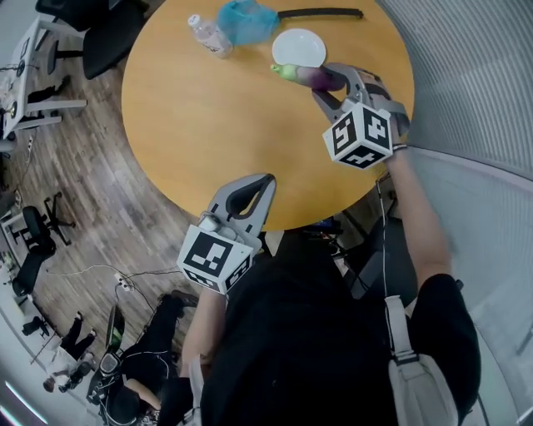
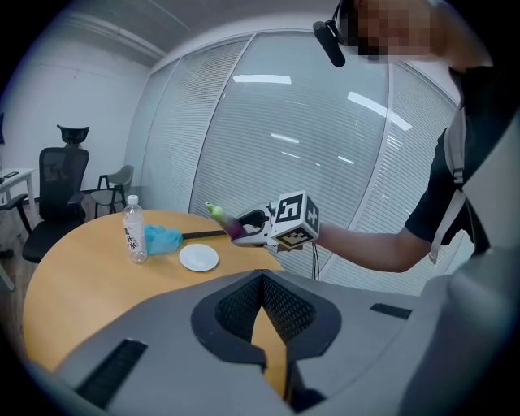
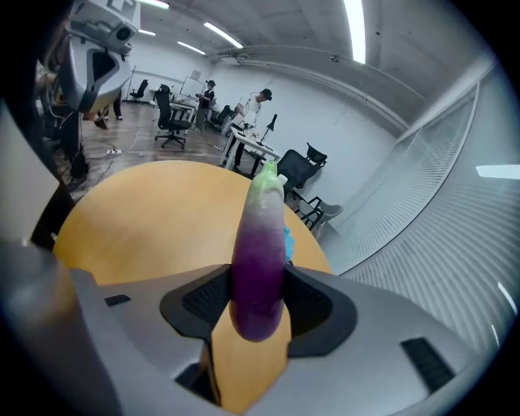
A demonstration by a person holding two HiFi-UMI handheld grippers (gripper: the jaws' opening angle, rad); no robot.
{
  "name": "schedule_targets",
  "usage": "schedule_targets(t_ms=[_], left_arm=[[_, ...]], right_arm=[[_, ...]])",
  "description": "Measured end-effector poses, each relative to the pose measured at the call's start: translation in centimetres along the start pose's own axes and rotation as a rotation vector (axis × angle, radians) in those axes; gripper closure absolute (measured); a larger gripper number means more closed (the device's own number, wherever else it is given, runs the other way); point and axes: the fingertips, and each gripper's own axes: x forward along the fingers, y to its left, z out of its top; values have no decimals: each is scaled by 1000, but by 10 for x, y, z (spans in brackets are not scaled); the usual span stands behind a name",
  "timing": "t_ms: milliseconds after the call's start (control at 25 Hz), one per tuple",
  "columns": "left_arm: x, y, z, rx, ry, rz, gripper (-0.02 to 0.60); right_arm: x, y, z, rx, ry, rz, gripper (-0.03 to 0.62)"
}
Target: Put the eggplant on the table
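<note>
Round wooden bench (image 1: 200, 125), seen from above your head: it fills most of the frame, with office chairs on the floor beyond its far edge. Your left gripper (image 1: 265, 181) hangs over the near rim, jaws closed together with nothing between them, out of the action. Your right gripper (image 1: 326, 83) reaches over the far right of the bench, its jaws clamped on the eggplant (image 1: 310, 76), purple body between the pads and green cap pointing away from you. From the left gripper view the eggplant rides in the air, clear of the wood, just beside a small white plate (image 1: 298, 47); a water bottle (image 1: 210, 35) and a crumpled blue cloth (image 1: 246, 21) lie farther off to the left. The eggplant looks light, with a smooth glossy skin that may slide in the pads. Whether it is real or a toy, and how much it gives, cannot be told from here. Your hold sits at the thick rounded end, so the slender neck sticks well out in front; judging by that, lower it flat onto bare wood short of the plate before you let go, since the rounded body could roll.
</note>
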Motion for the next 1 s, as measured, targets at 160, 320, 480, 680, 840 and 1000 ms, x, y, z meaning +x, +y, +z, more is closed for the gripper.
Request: schedule_targets(t_ms=[160,320,480,680,840,1000], left_arm=[[9,1,-10,-24,-1,25,571],[14,0,-14,-30,-5,33,571],[16,7,-12,-38,5,40,572],[17,8,-33,-38,38,58,571],[23,10,-37,-42,30,63,571],[26,18,-35,-53,45,74,571]], right_arm=[[35,-7,-22,-58,32,-14,384],[72,-11,-42,-120,81,-24,384],[108,-17,-54,-153,127,-9,384],[143,-11,-75,-171,178,17,384],[166,-8,-87,-197,209,32,384],[187,-3,-90,-226,228,56,384]])
